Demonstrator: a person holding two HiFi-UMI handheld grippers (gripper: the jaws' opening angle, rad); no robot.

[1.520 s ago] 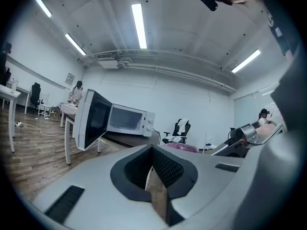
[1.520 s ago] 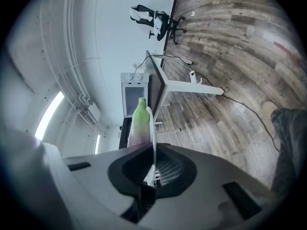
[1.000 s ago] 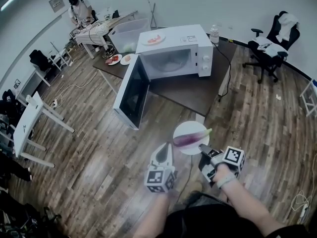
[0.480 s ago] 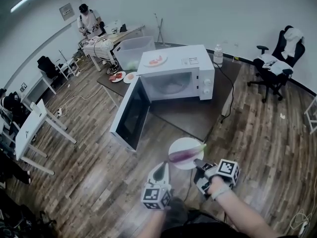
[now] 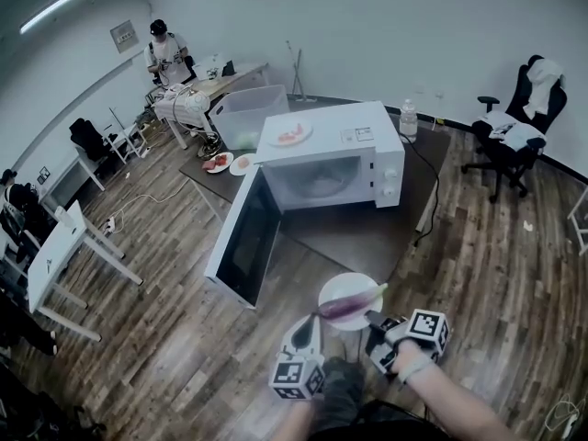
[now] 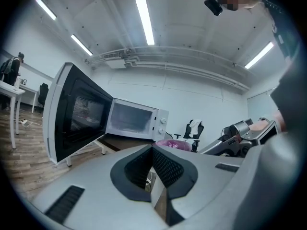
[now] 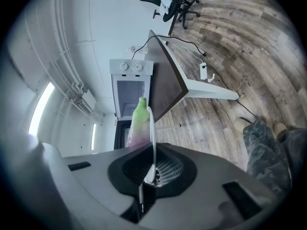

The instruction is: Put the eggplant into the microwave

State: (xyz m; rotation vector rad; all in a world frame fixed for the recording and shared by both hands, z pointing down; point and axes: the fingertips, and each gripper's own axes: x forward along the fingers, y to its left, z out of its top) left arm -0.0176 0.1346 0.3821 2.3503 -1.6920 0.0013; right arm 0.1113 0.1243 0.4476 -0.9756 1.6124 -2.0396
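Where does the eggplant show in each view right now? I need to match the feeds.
Head view: eggplant low centre, lying on the white plate.
Left gripper view: pink lump just above the left tool.
Right gripper view: centre, green stem end up.
Shared landmark: the open microwave.

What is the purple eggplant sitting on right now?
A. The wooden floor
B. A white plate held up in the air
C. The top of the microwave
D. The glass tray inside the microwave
B: the eggplant lies across a white plate whose rim the right gripper clamps, out in front of the microwave with its door open.
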